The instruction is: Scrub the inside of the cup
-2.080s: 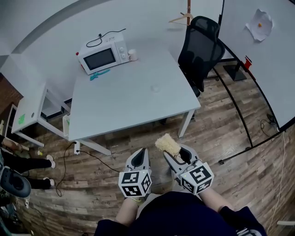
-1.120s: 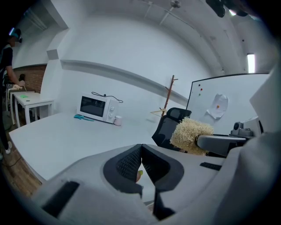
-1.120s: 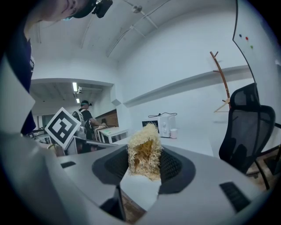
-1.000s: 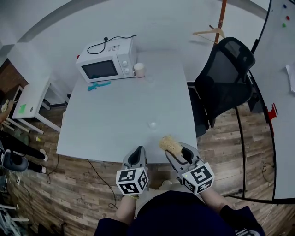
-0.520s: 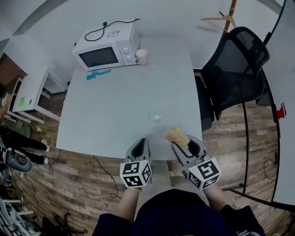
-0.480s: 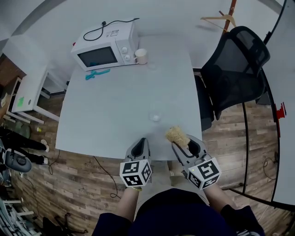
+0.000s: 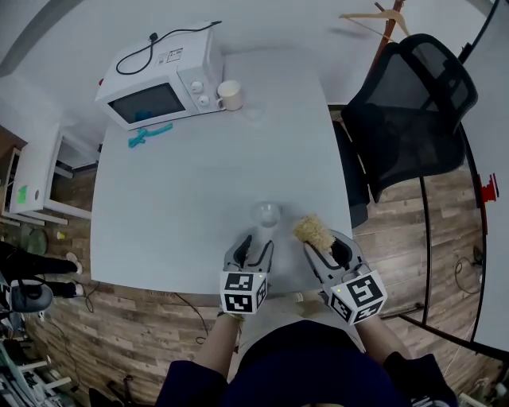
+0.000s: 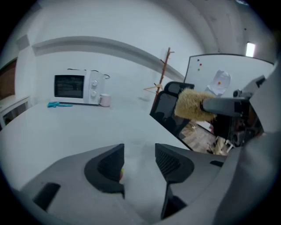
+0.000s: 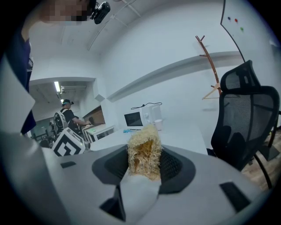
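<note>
Cup (image 7: 266, 213) was seen on the worktop (image 7: 175, 199) just past the left hand-held gripper (image 7: 257, 242), jaws just opened, empty; a loofah scrubber (image 7: 312, 230) was clamped in the right hand-held gripper (image 7: 324, 243).

Floor: brown wooden planks (image 7: 413, 262).
Wall: white (image 7: 270, 20), behind the desk's far edge.
Desk: white (image 7: 159, 222).
Chair: black mesh (image 7: 413, 103), beside the desk's right edge.
Coat stand: wooden (image 7: 387, 17), behind the chair.
Side table: white (image 7: 32, 179), beyond the desk's left edge.
</note>
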Action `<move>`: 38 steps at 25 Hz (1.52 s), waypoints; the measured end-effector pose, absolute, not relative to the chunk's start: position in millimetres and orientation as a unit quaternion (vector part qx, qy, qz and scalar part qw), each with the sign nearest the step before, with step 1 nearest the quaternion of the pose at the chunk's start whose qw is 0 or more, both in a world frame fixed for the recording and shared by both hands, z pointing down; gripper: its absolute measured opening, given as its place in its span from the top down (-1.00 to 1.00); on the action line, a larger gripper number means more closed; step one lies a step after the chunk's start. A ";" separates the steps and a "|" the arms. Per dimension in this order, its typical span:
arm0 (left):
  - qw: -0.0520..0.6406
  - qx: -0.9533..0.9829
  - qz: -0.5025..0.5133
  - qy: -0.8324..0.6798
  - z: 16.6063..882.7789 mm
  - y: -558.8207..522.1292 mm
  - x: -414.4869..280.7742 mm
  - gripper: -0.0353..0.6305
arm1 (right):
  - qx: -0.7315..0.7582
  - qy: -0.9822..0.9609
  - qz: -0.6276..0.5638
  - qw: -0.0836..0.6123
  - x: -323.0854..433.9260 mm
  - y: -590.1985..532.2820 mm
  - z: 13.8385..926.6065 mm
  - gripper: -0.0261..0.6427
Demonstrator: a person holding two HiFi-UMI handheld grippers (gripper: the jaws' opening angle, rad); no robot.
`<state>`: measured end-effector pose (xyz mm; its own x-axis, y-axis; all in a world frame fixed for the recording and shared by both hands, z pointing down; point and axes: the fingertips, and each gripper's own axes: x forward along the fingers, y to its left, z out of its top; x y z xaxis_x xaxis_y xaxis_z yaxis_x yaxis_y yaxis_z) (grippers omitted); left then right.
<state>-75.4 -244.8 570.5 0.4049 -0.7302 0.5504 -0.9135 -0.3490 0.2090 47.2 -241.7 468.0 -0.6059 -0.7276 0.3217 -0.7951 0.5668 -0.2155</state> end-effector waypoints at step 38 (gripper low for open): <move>0.150 0.833 0.281 -0.453 618.5 -309.0 -43.0 0.00 | 0.413 -0.884 0.180 0.125 35.9 -271.3 482.9 0.38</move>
